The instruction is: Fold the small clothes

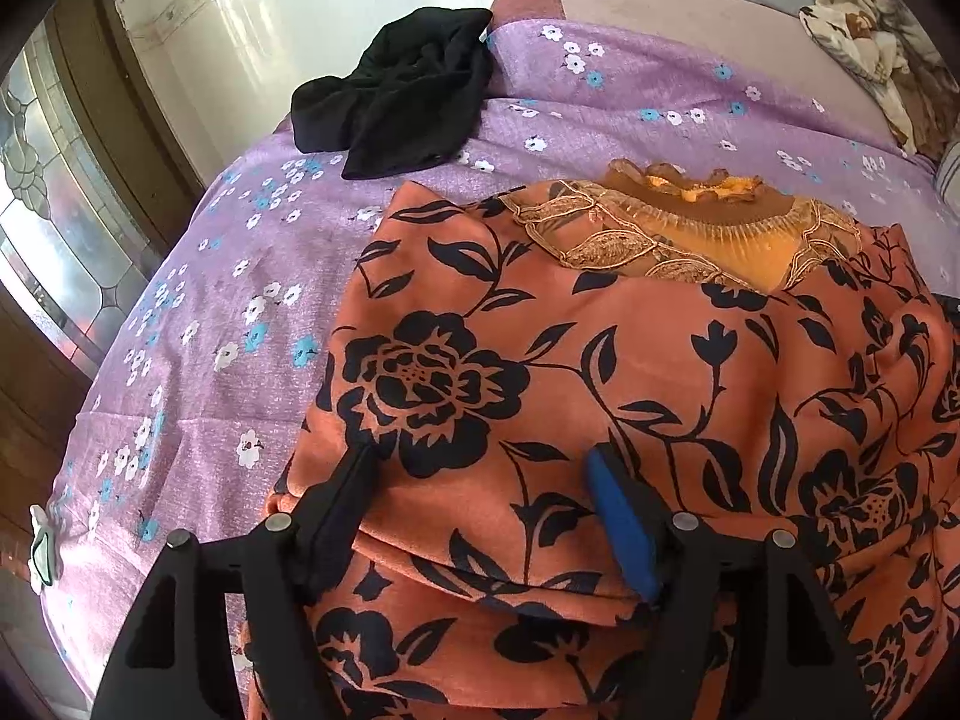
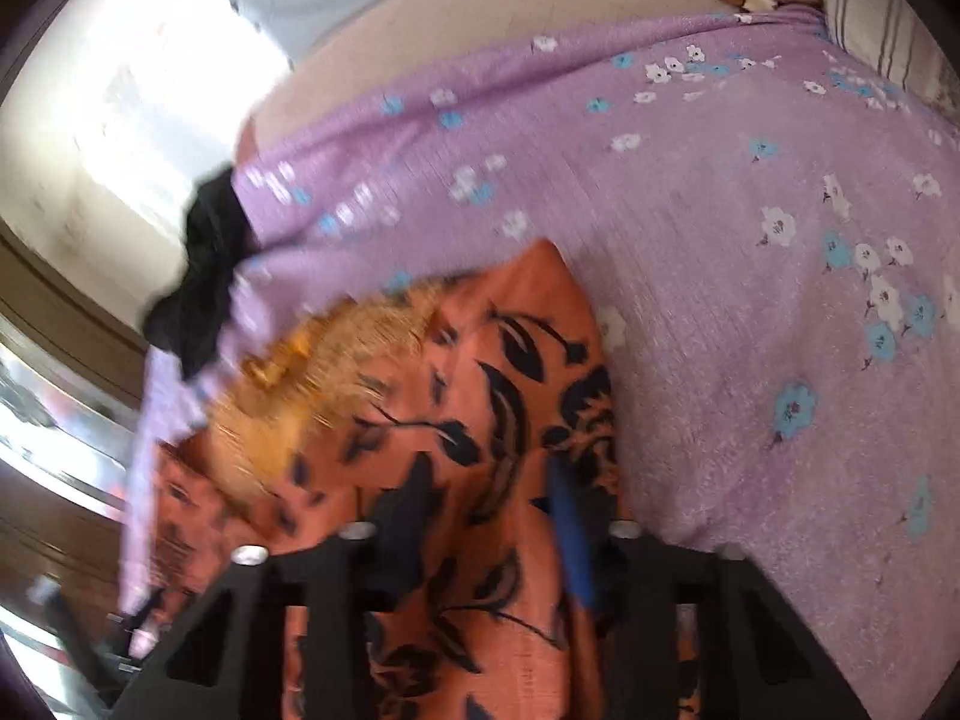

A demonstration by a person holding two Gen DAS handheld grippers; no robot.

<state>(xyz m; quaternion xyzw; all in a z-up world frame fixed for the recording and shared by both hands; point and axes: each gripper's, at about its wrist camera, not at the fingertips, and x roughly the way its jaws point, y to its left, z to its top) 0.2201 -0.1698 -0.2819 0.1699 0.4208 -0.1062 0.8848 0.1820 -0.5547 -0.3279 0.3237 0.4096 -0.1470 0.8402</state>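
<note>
my left gripper [image 1: 480, 474] sits spread wide over a folded edge of the orange floral garment [image 1: 630, 372], fingers on either side of the cloth, not pinching it. my right gripper [image 2: 474, 492] straddles the same garment [image 2: 480, 396]; the view is blurred, so i cannot tell whether it grips. the garment lies on the purple flowered bedsheet [image 1: 240, 252], its gold embroidered neckline [image 1: 690, 228] on the far side. beyond it, apart, lies a crumpled black garment [image 1: 402, 90].
</note>
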